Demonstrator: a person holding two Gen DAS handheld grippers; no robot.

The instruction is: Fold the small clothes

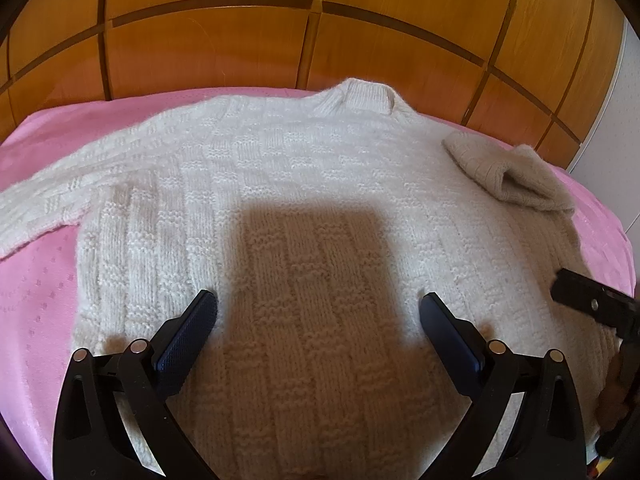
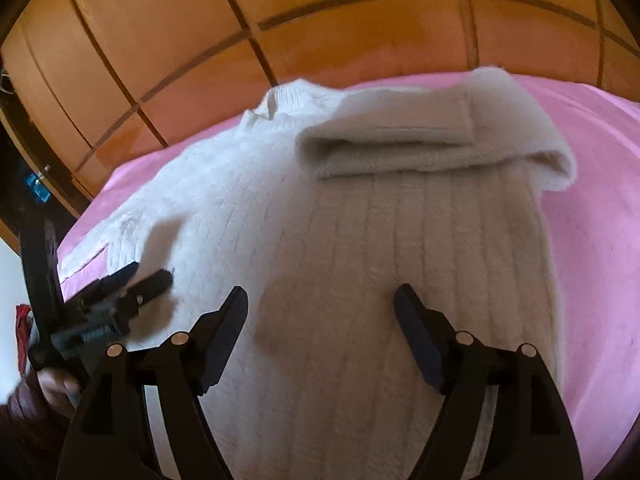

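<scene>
A white knitted sweater lies flat on a pink bedcover, collar at the far side. One sleeve stretches out to the left. The other sleeve is folded over onto the body at the right, and it shows closer in the right wrist view. My left gripper hovers open over the sweater's lower middle, nothing between its fingers. My right gripper stands open over the right side of the sweater, short of the folded sleeve, also empty. The left gripper shows at that view's left.
A wall of orange wooden panels rises right behind the bed. The pink cover runs on past the sweater's right side. A hand holds the left gripper at the lower left. A white wall stands at the far right.
</scene>
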